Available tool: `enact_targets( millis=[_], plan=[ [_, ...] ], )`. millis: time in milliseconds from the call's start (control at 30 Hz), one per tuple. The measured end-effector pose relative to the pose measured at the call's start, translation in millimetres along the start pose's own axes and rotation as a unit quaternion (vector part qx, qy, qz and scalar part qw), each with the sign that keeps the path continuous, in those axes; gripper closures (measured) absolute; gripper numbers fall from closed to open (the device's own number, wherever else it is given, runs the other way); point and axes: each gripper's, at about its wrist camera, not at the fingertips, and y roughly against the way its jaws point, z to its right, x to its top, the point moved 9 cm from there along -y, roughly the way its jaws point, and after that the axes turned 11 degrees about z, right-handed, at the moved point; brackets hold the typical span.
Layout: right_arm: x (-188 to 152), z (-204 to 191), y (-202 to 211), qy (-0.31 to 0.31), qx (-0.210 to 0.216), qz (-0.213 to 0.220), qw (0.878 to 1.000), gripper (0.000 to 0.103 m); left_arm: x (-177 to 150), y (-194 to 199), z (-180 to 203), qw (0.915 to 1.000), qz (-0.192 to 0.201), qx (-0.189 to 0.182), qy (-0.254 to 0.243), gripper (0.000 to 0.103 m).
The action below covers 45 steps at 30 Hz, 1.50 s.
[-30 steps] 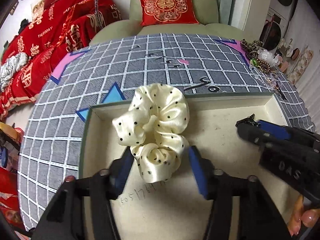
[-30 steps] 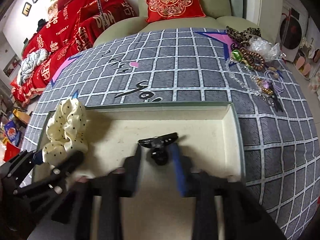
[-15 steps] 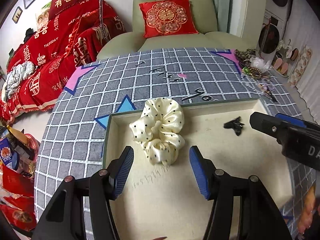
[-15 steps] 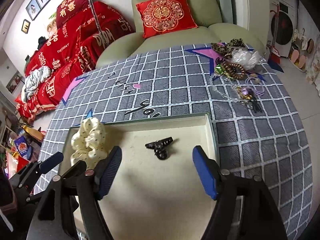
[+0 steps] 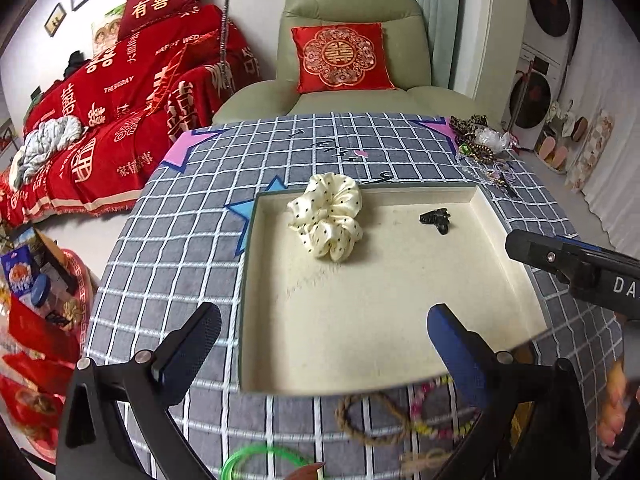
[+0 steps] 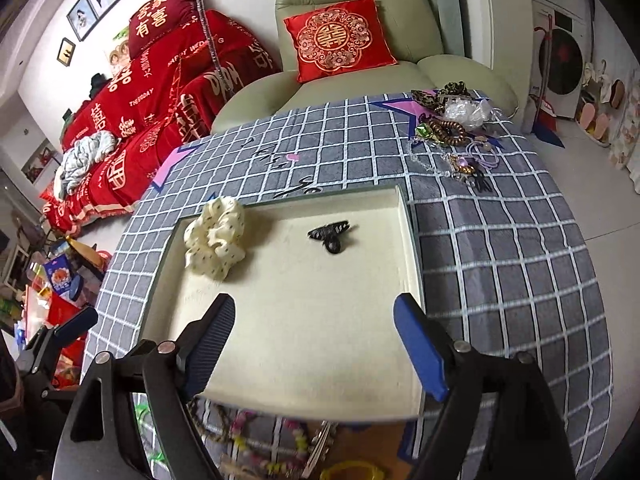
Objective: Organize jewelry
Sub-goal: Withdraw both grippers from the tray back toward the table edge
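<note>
While the grey checked tablecloth point(image 5: 168, 240) fills mid-frame below the green armchair point(image 5: 356, 12), both the left gripper point(image 5: 324, 332) and right gripper point(image 6: 316, 320) gape wide and empty over the cream tray point(image 6: 408, 232) holding scrunchie point(image 5: 326, 216) and black claw clip point(image 6: 330, 234), bracelets point(image 5: 372, 416) blurred at bottom.

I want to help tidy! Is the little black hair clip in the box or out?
In. The hair clip lies on the box floor, apart from the scrunchie.
</note>
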Motion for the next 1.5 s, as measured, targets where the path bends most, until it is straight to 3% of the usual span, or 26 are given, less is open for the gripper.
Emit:
enact_targets(
  millis=[233,267,533,700,1000,1233,1500],
  plan=[
    [-19,-10,26,0.003,0.01,0.002,1.0,0.01,-18,33,-11,0.9999,0.009,0.005,0.01,0.0],
    [-21,-10,31,0.002,0.007,0.005,1.0,0.001,-22,38,-10,0.9999,0.006,0.001,0.009,0.0],
    [-44,-13,65,-0.013,0.023,0.03,0.999,0.0,-55,68,-17,0.9998,-0.005,-0.008,0.015,0.0],
    [-60,-14,85,-0.028,0.034,0.036,0.998,0.0,-77,88,-25,0.9999,0.0,0.008,0.006,0.0],
    [-108,-14,107,-0.007,0.011,0.001,1.0,0.0,-126,106,-40,0.9994,-0.007,0.034,0.0,0.0],
    [-157,1,108,-0.02,-0.007,-0.032,0.999,0.0,-168,101,-46,0.9985,-0.043,0.033,0.004,0.0],
    [-190,26,101,-0.047,-0.044,-0.061,0.996,0.0,-180,91,-60,0.9968,-0.061,0.029,0.043,0.0]
  ],
)
